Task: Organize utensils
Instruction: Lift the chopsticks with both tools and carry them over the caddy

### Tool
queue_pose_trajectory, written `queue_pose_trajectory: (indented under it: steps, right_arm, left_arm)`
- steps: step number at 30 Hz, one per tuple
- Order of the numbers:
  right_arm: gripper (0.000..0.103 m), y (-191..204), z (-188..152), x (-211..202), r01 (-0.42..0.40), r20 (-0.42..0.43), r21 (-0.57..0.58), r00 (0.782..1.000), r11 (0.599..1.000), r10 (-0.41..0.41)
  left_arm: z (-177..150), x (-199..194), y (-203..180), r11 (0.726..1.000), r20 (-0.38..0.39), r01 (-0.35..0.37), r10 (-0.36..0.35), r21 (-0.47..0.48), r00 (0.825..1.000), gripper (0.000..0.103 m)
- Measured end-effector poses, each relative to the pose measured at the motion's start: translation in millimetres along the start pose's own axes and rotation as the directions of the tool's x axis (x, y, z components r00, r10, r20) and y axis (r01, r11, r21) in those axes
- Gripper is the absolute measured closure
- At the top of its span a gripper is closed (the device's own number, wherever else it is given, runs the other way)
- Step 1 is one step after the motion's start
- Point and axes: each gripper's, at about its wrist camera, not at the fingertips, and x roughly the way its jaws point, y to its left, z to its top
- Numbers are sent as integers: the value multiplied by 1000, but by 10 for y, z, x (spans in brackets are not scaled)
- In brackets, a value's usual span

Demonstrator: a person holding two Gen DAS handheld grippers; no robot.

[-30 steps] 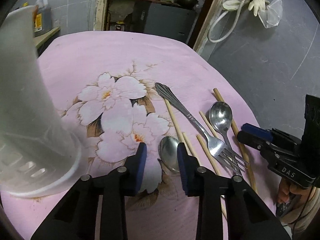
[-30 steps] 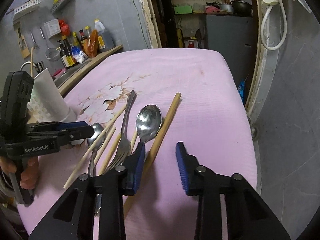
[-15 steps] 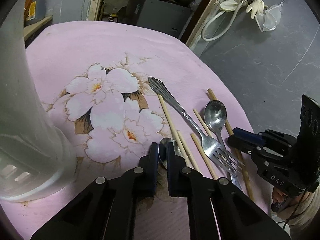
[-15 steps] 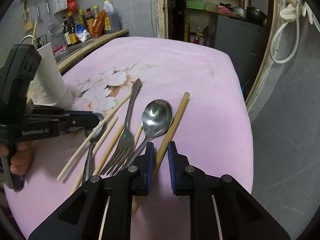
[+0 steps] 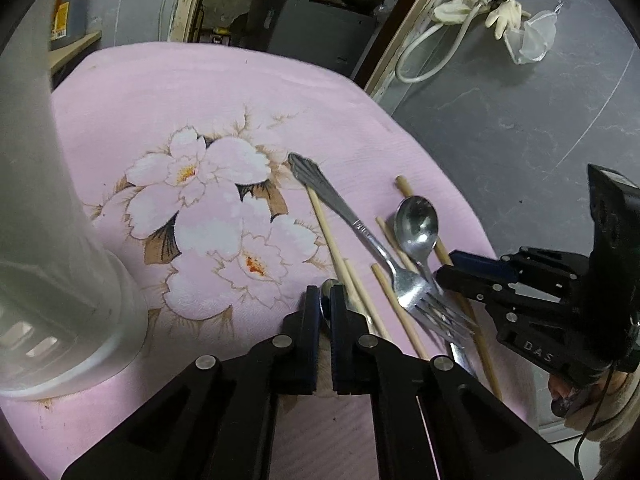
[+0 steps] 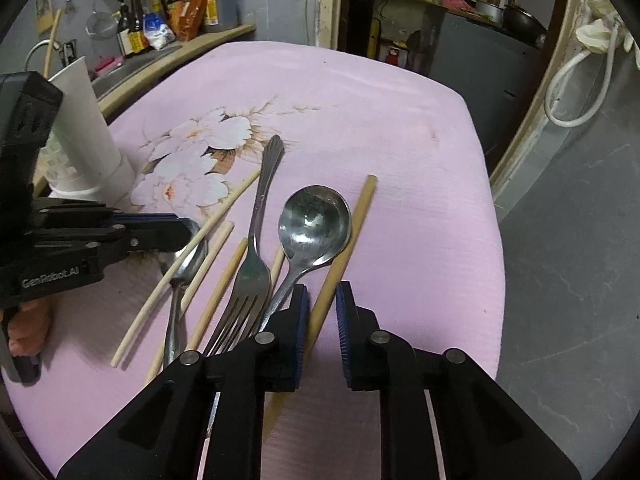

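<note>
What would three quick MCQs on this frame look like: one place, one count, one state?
1. The fork lies:
A. between the two spoons
B. inside a white holder
C. on the floor

2. Spoons on the pink cloth:
A. one
B. two
C. four

3. The left gripper is:
A. wide open over bare cloth
B. shut on the small spoon's bowl
C. holding the fork

Key:
1 A: the large spoon lies on one side of it and the small spoon on the other.
2 B: only those two show.
3 B: the bowl's edge sits between its nearly touching pads.
</note>
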Motion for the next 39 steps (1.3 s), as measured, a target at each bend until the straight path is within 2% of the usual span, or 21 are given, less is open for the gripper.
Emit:
queue_pose_trajectory:
  steps: [2,3,6,9,10,13,15,17,18,22,23,25,26,27,29,31,33,34,38,39]
  right_arm:
    - [98,-44,-4,-8,-11,0,39,1000,999,11]
    - [98,-118,-27,-33,-41,8,89,999,995,41]
    - [98,-230,-132,-124,-87,67,170,995,982,77]
    - [98,-275,-285,-276,-138,161,230,982,963,102]
    - [98,-262,-345,-361,-157,218,241,970,958,104]
    - [98,-173,-486,-612,-203,397,234,912,951,97]
    - [98,-75,-565,-781,-228,526,204,846,952,89]
    - [98,5,-580,-878,-221,594,177,801,959,75]
    - [98,73,-582,-940,-223,639,153,765,963,76]
    - [98,285,-515,-1078,-207,736,77,672,975,85]
    - [98,310,-517,-1108,-205,750,67,656,976,87]
    - [98,397,-451,-1191,-224,801,34,588,974,107]
    - [98,429,-417,-1212,-234,818,25,563,972,114]
    - [98,435,-407,-1231,-241,827,19,549,970,120]
    - [98,514,-299,-1276,-267,854,-6,501,964,144]
    - [98,579,-205,-1303,-278,868,-25,471,960,159]
    - [98,683,-90,-1323,-289,884,-39,437,956,168]
    - [98,729,-44,-1334,-294,890,-43,423,955,170]
    - [98,885,102,-1365,-289,912,-42,380,956,155]
    - [98,941,167,-1372,-291,920,-42,362,956,151]
  left_arm:
    - [-20,-53,-40,1000,24,0,0,13,1000,102]
    - [-34,-100,-69,1000,44,-2,0,24,999,102]
    - [-65,-214,-156,998,104,-15,9,53,995,103]
    - [-99,-375,-269,993,179,-54,34,104,983,103]
    - [-102,-410,-299,992,190,-60,38,112,981,103]
    - [-104,-546,-364,988,230,-78,46,132,972,103]
    - [-93,-615,-414,984,256,-108,69,144,964,103]
    - [-86,-713,-455,980,289,-130,82,150,954,103]
    - [-82,-761,-459,979,305,-135,84,150,949,103]
    - [-40,-1002,-461,972,374,-181,114,149,920,103]
    - [-29,-1067,-468,968,392,-201,129,147,911,103]
    - [-14,-1194,-463,962,420,-232,154,141,894,103]
    - [-6,-1257,-456,959,433,-247,166,137,886,103]
    - [3,-1328,-441,956,446,-264,180,131,877,103]
    - [33,-1479,-424,945,479,-307,218,116,851,103]
    - [59,-1645,-399,929,517,-359,263,94,815,103]
    - [48,-1795,-356,918,544,-389,291,73,787,103]
    - [62,-1888,-330,912,561,-407,309,55,768,103]
    - [48,-2153,-189,895,603,-446,358,-4,713,103]
    - [54,-2204,-135,892,614,-451,370,-24,698,103]
